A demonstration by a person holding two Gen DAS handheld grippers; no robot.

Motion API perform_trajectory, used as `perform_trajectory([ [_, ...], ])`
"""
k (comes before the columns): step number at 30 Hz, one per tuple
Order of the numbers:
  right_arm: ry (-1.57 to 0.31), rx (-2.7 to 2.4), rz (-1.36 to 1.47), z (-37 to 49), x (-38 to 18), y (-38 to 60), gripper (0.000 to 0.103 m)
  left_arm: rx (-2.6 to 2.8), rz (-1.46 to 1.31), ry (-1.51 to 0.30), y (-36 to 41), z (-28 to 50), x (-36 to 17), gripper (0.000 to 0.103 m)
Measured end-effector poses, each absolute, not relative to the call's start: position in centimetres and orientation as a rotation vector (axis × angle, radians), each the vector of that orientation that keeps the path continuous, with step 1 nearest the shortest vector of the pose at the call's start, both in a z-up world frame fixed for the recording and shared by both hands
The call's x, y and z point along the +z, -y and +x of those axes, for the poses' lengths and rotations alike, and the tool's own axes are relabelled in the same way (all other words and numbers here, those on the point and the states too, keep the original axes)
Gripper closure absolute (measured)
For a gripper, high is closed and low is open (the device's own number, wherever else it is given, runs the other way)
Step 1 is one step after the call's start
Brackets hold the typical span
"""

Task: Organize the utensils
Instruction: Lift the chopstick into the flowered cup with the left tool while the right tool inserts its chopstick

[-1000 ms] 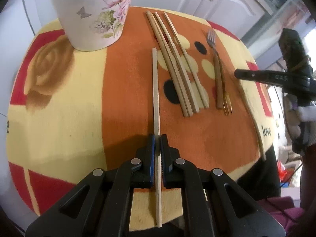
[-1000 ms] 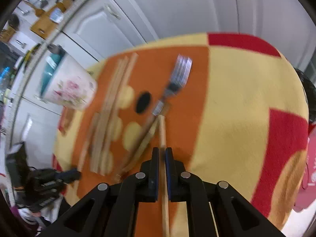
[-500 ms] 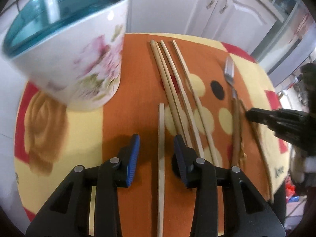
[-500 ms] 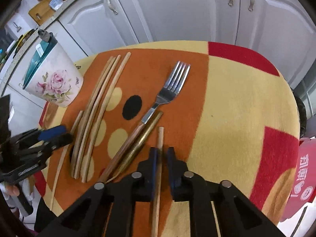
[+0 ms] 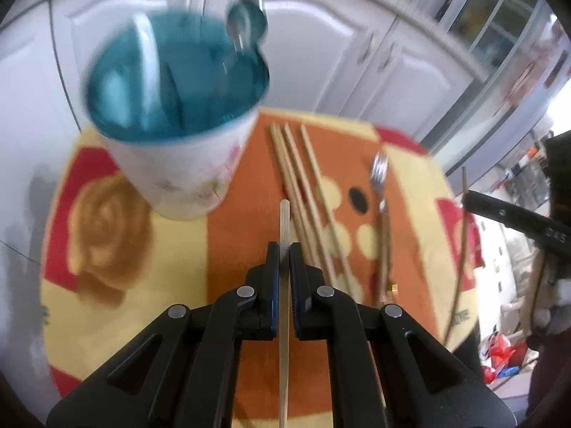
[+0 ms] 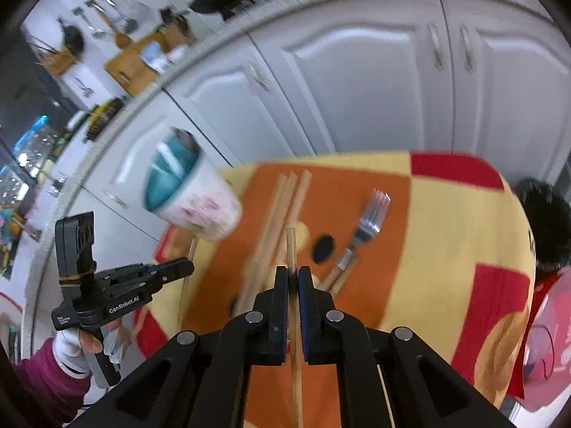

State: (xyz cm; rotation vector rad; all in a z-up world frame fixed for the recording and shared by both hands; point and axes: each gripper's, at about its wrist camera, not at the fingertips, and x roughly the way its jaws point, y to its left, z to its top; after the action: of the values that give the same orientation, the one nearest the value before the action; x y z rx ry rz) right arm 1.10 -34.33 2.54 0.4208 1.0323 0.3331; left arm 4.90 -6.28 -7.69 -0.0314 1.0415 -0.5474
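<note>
My left gripper (image 5: pixel 284 249) is closing its jaws, and the pads press on a pale wooden chopstick (image 5: pixel 284 214) lifted off the cloth. My right gripper (image 6: pixel 292 271) is shut on another chopstick (image 6: pixel 291 246), also raised. A floral white cup (image 5: pixel 185 174) with a teal inside holds spoons and stands at the back left; the right wrist view also shows the cup (image 6: pixel 200 210). Three chopsticks (image 5: pixel 303 185) lie side by side on the orange cloth. A fork (image 5: pixel 379 174) with a wooden handle lies to their right.
The small round table has a yellow, orange and red cloth (image 5: pixel 107 235) and ends close on all sides. White cabinet doors (image 6: pixel 374 82) stand right behind it. A gloved hand with a magenta sleeve (image 6: pixel 67 353) holds the left gripper at the table's left edge.
My left gripper opened around its chopstick, then shut on it again and lifted it. My right gripper rose with its chopstick. Both views now tilt up towards the cup and cabinets.
</note>
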Motion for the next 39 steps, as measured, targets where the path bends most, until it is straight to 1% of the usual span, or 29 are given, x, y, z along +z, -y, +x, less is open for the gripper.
perform_trajectory([
  [7,-0.947,0.396,0.397,1.1,6.8,31.5,0.098,-0.556,-0.082,-0.923,2.7,2.7,-2.1,0.099],
  [14,-0.859,0.451,0.355,2.8,11.3,29.2,0.098,-0.549,-0.134,-0.802,-0.4,1.5,3.6,0.099],
  [20,-0.766,0.485,0.317,5.6,16.3,27.6,0.098,-0.496,-0.136,-0.68,-2.1,2.9,8.9,0.099],
  [26,-0.714,0.51,0.252,8.3,20.3,25.7,0.098,-0.478,-0.142,-0.599,-3.1,5.3,12.8,0.099],
  [29,-0.695,0.497,0.229,9.8,21.3,24.9,0.098,-0.447,-0.134,-0.576,-3.3,7.0,13.9,0.099],
  [33,-0.695,0.476,0.212,12.0,21.2,23.8,0.098,-0.38,-0.1,-0.536,-3.1,9.1,14.4,0.099],
  [39,-0.734,0.457,0.232,15.2,19.1,23.0,0.098,-0.325,-0.06,-0.559,-2.1,11.8,11.9,0.099],
])
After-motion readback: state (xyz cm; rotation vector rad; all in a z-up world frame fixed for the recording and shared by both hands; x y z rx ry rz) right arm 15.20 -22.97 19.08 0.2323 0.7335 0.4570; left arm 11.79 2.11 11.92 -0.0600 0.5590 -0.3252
